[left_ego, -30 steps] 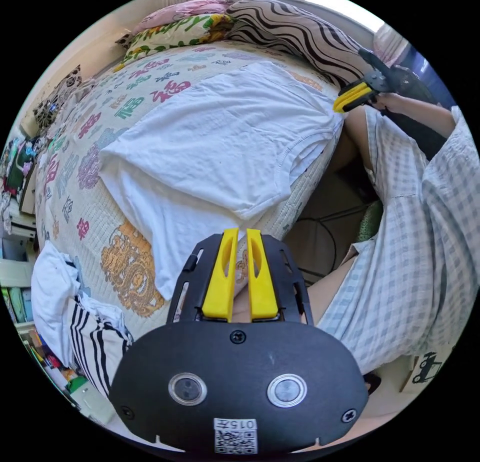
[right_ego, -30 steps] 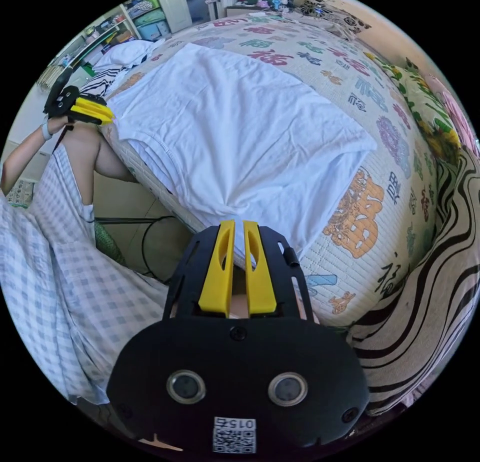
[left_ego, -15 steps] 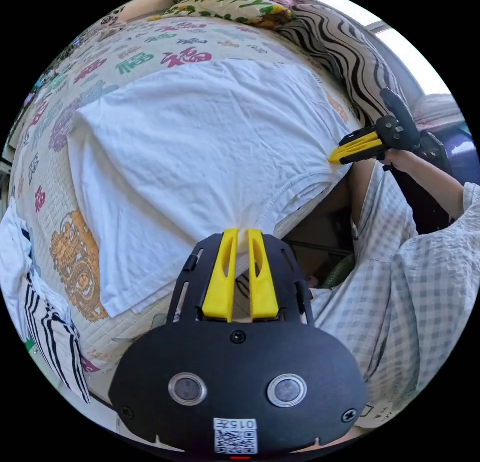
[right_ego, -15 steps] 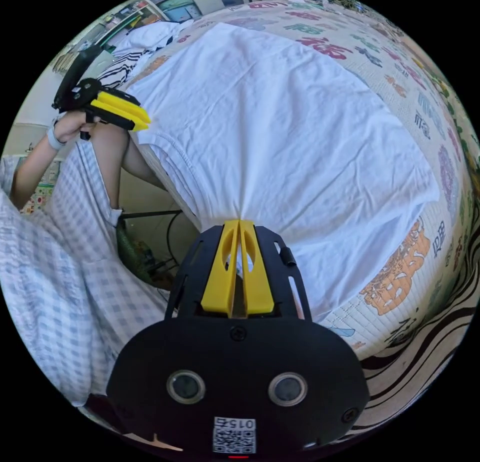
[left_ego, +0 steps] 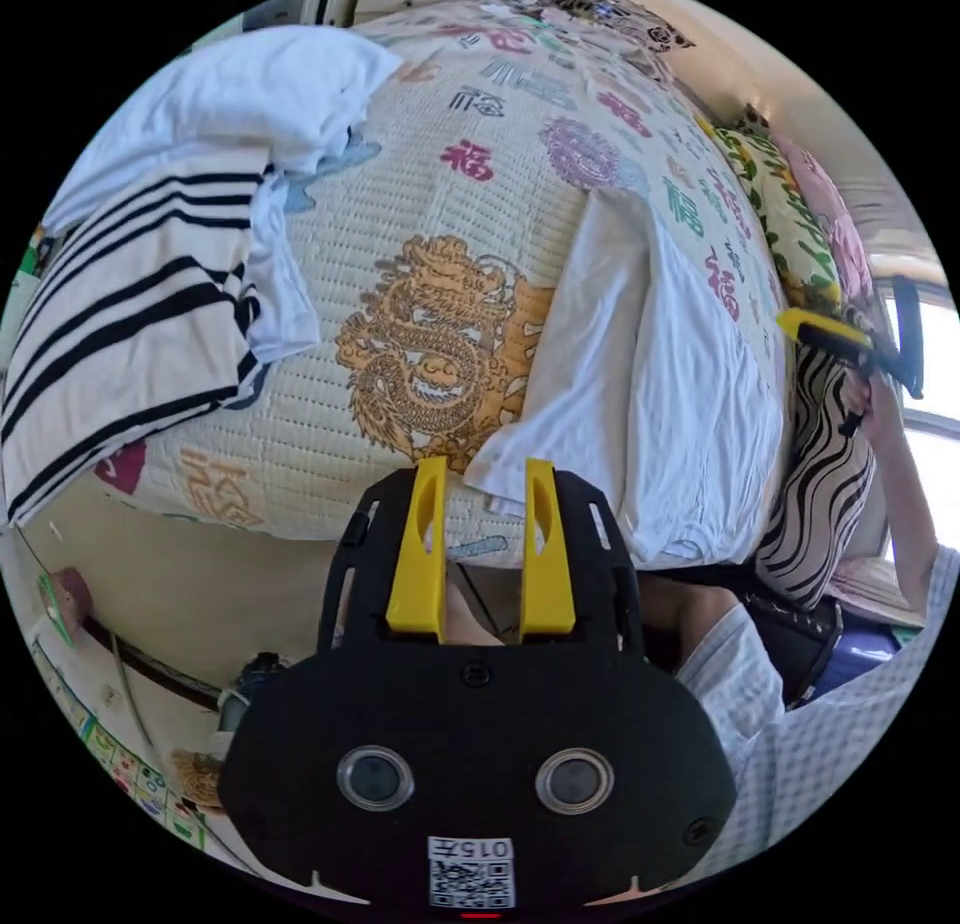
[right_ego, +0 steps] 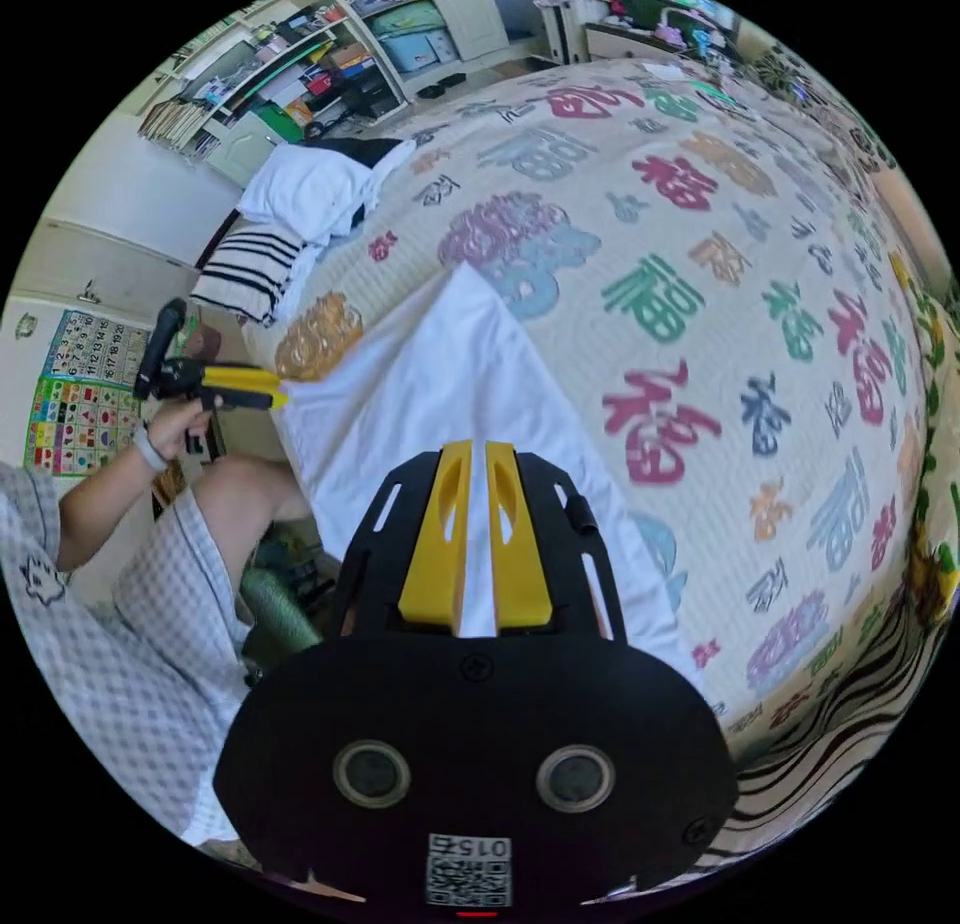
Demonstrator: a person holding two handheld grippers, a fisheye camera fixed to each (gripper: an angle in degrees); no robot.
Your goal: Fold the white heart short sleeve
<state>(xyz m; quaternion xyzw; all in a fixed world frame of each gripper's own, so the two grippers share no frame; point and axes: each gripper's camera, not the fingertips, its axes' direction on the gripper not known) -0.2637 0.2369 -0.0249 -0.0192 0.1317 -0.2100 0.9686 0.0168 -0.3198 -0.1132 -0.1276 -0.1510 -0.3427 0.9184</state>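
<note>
the white short sleeve shirt point(left_ego: 660, 384) lies folded into a long narrow band along the near edge of the bed, on the quilt point(left_ego: 420, 264) printed with characters and a golden dragon. it sits close to the person, so both ends are within reach without leaning over the mattress.

the left gripper point(left_ego: 484, 469) hovers just off the left end of the band, its yellow jaws spread apart with nothing between them; a corner of the cloth lies just past their tips. that gap looks deliberate to me, either having let the cloth go or lining up for a fresh bite at that corner. in the right gripper view this same tool point(right_ego: 270, 392) is held out level at the far end of the shirt point(right_ego: 440, 384).

the right gripper point(right_ego: 478, 452) is over the right end of the band, jaws drawn nearly together with a thin slit between them. white cloth shows past and under them, but whether any is pinched i cannot tell. in the left gripper view it point(left_ego: 800, 322) shows up beside the wavy striped pillow point(left_ego: 825, 474).

a heap of other laundry, a black and white striped garment point(left_ego: 120, 304) and more white cloth point(left_ego: 230, 94), sits well apart at the far left of the bed, likely kept clear so it doesn't tangle with the fold in hand. my guess is the band needs one more fold end to end.
</note>
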